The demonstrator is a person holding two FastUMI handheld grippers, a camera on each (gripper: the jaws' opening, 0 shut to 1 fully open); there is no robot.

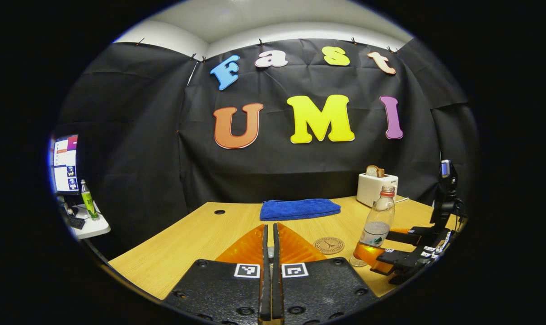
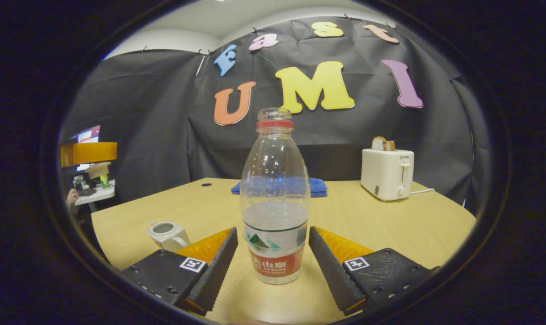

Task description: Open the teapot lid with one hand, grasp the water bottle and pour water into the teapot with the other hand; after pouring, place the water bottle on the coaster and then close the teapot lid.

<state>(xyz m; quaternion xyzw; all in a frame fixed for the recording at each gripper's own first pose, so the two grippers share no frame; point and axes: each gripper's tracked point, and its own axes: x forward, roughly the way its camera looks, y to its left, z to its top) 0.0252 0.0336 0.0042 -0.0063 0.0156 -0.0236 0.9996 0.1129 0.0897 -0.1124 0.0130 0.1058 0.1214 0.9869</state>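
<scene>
right gripper view: the right tongs stand wide open around the clear plastic water bottle, upright on the wooden desk, not touching. the small white teapot sits lidless at left. left tongs closed, near the round coaster.

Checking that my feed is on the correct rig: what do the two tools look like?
The left tool and right tool match: each has two wedge-shaped fingers on black, pebbled plates dotted with bolt holes, and each plate bears a black-and-white square marker. The right tool's inner finger faces are ridged.
</scene>
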